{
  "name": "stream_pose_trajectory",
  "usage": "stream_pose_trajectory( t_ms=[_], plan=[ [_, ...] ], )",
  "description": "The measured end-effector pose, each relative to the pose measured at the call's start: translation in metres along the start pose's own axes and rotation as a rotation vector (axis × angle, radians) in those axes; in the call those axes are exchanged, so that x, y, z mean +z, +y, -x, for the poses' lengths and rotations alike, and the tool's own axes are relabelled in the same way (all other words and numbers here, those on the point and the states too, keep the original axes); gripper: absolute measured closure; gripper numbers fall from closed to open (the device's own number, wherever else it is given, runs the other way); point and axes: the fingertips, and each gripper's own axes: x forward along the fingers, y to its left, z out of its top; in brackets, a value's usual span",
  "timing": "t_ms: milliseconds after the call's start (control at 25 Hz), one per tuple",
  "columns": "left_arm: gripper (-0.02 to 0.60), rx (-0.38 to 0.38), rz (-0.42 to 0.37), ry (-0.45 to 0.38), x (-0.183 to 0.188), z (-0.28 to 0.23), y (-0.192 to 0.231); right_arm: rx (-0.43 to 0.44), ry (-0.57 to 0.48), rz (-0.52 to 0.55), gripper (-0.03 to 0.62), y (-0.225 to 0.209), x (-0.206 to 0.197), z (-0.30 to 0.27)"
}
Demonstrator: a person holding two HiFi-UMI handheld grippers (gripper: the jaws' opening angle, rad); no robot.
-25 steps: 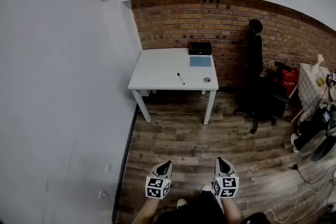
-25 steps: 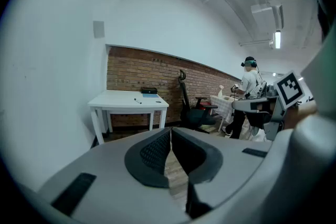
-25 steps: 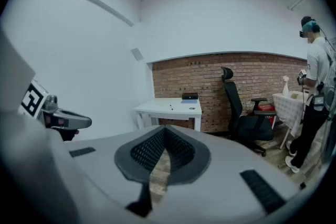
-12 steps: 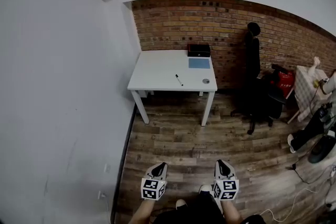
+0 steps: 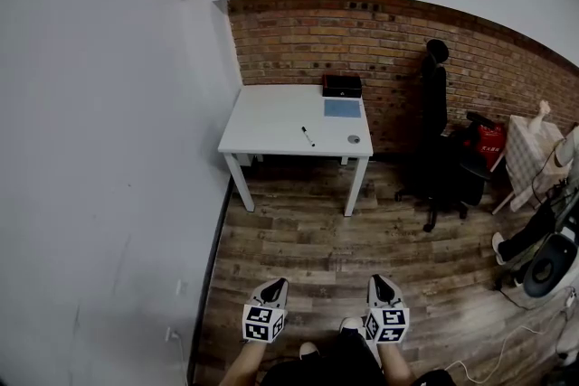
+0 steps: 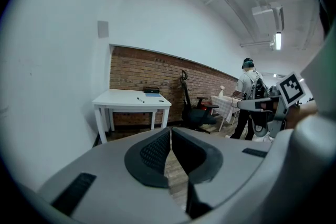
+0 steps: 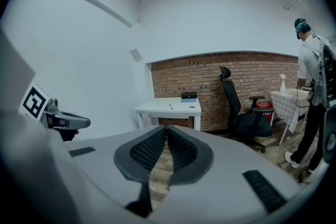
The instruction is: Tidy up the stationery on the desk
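I see the pen [image 5: 308, 136] lying near the middle of the white desk [image 5: 262, 127]. A flat blue pad [image 5: 342, 108] lies behind it. A black box [image 5: 342, 85] sits at the back edge, by the brick wall [image 5: 298, 41]. A small round thing [image 5: 354, 139] lies near the front right corner, but it is too small for me to tell what it is.

The desk stands in the corner of the room, well apart from me, with wooden floor [image 5: 308, 240] in between. A black chair [image 5: 441, 131] stands to the right of the desk.

My left hand-held gripper [image 5: 277, 287] is down low in front of me. Its jaws are pressed together and nothing is between them. My right hand-held gripper [image 5: 380, 284] is beside it. Its jaws are pressed together too, and it holds nothing. Both point toward the desk. A person [image 7: 312, 76] stands off to the right.
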Motion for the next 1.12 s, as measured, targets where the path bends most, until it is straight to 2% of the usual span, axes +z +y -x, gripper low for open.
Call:
stream_pose_trajectory(
  t_ms=[160,720,1120],
  plan=[
    [0.558,-0.028,0.002,-0.016,0.005,-0.002,-0.006,0.005,-0.004,0.004,0.571,0.001,0.003,0.0],
    [0.558,-0.066,-0.015,0.02,-0.003,-0.016,-0.015,-0.005,0.019,-0.022,0.571,0.003,-0.008,0.005],
    [0.558,-0.066,-0.015,0.029,0.011,-0.051,0.008,-0.001,0.032,-0.028,0.571,-0.005,0.001,-0.039]
  ],
)
